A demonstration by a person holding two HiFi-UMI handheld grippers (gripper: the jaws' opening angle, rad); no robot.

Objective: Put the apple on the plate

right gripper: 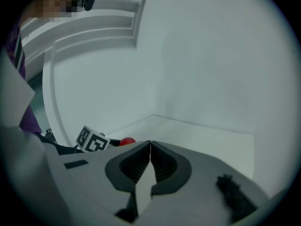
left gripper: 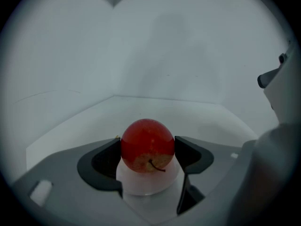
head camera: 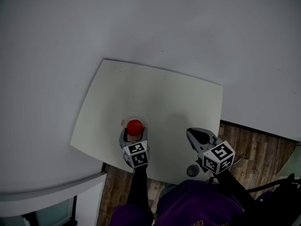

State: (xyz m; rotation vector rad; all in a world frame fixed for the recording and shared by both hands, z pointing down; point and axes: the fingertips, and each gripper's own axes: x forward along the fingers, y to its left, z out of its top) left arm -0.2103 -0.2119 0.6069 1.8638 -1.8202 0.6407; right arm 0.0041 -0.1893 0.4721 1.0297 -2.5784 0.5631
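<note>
Jaws of the left gripper (left gripper: pixel 147 150) pinch a round red apple (left gripper: pixel 147 142) from both sides as it rests on a small pale round plate (left gripper: pixel 148 185) (stem turned toward the camera). Seen from overhead, apple and plate lie near 7 o'clock on the square white table (head camera: pixel 164 93). At 5 o'clock the right gripper (right gripper: pixel 150 147) hangs near the table's edge, its fingers pressed together on nothing.
</note>
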